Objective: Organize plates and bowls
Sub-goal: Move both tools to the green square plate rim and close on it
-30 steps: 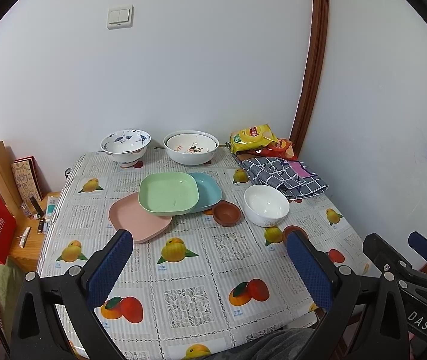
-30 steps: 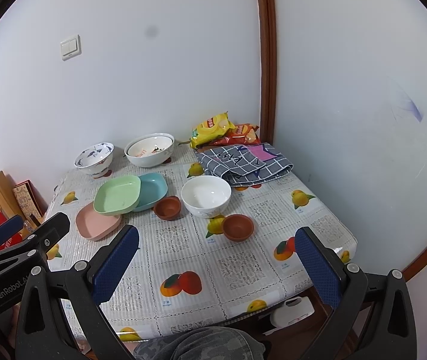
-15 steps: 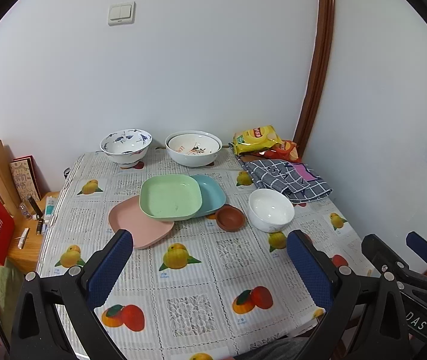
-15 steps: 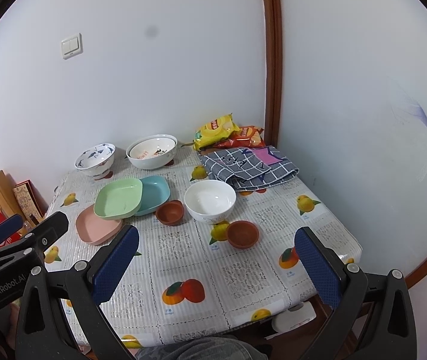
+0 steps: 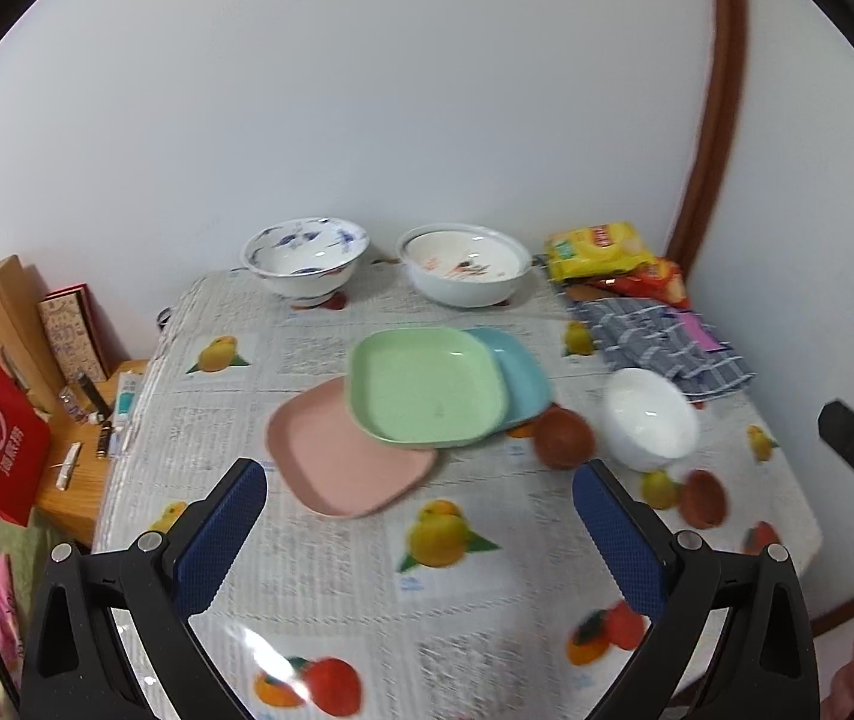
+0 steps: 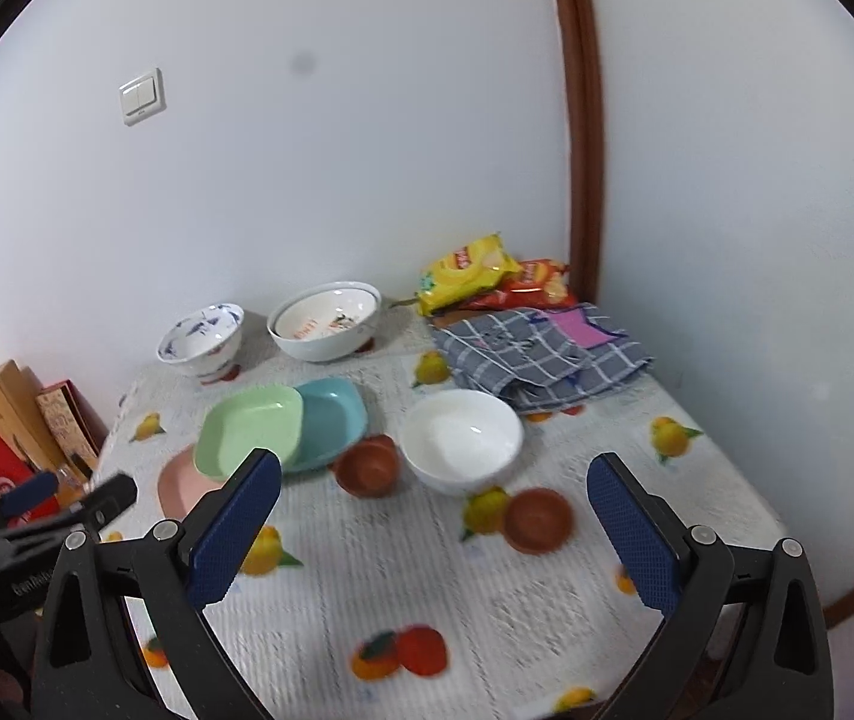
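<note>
- Left gripper — jaws spread wide, nothing between them, hovering above the near edge of the bench; aimed toward the plates.
- Right gripper — likewise spread wide and carrying nothing, above the near right part of the bench.
- Green plate — centre of the bench, lying partly on top of both neighbours.
- Pink plate — near-left of the green plate, partly under it.
- Blue plate — right of the green plate, partly under it. The three overlap loosely and are not squared into a stack.
- White bowl — right of the plates, standing alone.
- Brown saucer — between the blue plate and the white bowl; whether it touches them cannot be told.
- Second brown saucer — nearer, to the right, apart from its twin.
- Blue-patterned bowl and large white bowl — far side by the wall, side by side, not nested.
- Progress, as judged: barely begun — no piece is held; plates want aligning, while bowls and saucers remain to be gathered and nested.
</note>
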Demonstrator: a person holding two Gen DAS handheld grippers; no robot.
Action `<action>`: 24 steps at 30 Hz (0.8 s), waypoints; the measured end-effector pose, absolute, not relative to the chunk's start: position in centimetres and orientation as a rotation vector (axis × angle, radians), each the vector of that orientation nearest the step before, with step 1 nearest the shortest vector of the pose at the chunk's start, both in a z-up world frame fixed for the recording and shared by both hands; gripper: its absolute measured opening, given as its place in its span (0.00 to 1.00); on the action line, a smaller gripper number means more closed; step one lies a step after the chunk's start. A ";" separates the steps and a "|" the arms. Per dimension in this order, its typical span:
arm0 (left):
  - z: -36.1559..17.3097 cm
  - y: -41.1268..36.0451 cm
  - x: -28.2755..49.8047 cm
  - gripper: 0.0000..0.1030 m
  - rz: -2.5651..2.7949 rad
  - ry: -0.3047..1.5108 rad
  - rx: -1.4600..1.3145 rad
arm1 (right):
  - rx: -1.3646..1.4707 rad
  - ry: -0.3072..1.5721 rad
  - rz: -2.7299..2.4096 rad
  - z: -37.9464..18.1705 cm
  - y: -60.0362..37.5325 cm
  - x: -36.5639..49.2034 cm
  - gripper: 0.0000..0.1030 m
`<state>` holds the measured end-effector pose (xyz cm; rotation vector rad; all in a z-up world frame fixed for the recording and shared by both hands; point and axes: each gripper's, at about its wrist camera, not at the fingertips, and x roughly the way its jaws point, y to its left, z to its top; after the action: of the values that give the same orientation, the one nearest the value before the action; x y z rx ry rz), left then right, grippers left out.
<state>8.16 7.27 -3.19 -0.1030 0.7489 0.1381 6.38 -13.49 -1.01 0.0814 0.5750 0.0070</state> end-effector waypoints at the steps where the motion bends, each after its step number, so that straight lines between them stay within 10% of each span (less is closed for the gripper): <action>1: -3.4 7.8 8.6 0.99 0.147 0.751 -0.103 | 0.091 0.590 0.030 -1.2 -12.9 7.6 0.94; 16: -7.3 13.7 17.6 0.90 0.224 0.803 -0.119 | 0.124 0.653 0.166 -3.9 -7.0 20.9 0.94; 24: -11.6 13.4 22.6 0.76 0.205 0.862 -0.096 | 0.172 0.779 0.217 -11.7 -6.8 25.8 0.73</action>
<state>22.61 13.42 -11.55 -0.0964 0.8619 0.2050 25.76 -6.81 -11.74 0.1716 0.7790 0.2175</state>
